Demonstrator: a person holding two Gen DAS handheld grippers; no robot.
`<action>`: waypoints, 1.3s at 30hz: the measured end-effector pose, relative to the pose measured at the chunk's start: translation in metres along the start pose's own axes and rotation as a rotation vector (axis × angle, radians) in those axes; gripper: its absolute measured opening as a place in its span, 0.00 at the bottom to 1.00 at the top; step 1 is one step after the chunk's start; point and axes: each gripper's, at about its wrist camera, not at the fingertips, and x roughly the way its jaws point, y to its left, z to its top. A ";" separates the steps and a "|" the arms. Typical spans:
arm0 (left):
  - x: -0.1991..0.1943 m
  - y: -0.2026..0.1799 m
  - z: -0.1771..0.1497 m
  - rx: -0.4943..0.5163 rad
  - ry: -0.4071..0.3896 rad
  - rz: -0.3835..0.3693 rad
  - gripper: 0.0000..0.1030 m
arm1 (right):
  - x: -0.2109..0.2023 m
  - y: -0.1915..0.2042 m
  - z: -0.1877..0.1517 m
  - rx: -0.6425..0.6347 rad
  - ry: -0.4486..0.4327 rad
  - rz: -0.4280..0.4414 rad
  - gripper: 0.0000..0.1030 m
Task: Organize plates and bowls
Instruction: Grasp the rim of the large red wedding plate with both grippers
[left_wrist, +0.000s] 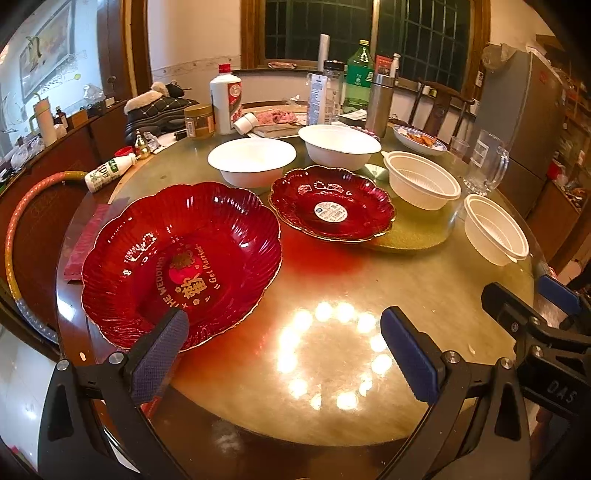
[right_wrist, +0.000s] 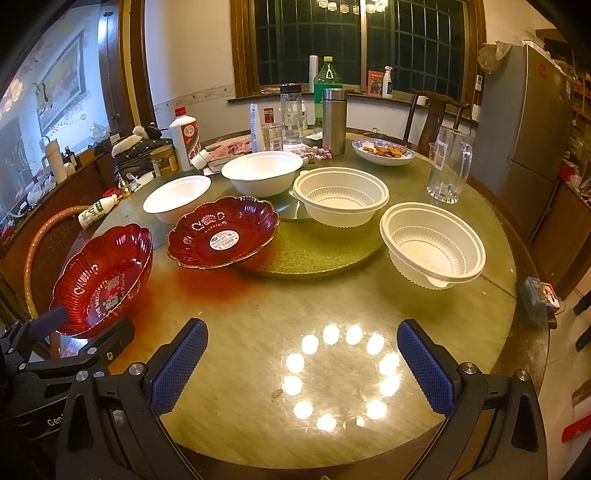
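Your left gripper hangs with its jaws spread wide, nothing between them, its left pad overlapping the near rim of the big red plate at the tabletop's left edge; whether it touches, you can't tell. Your right gripper is spread just as wide and empty over the bare near edge. The smaller red plate sits towards the middle, its far side propped on the green turntable. Behind it are two smooth white bowls. One ribbed white bowl rests on the turntable, and another ribbed bowl sits towards the right edge, near the glass mug.
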 end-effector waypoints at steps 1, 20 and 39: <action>-0.005 0.005 0.002 -0.009 -0.008 -0.021 1.00 | 0.000 -0.001 0.000 0.005 0.001 0.006 1.00; 0.064 0.165 0.023 -0.182 0.176 0.183 0.24 | 0.132 0.109 0.031 0.178 0.396 0.517 0.39; 0.026 0.195 0.017 -0.330 0.027 0.223 0.11 | 0.116 0.161 0.050 0.048 0.260 0.559 0.13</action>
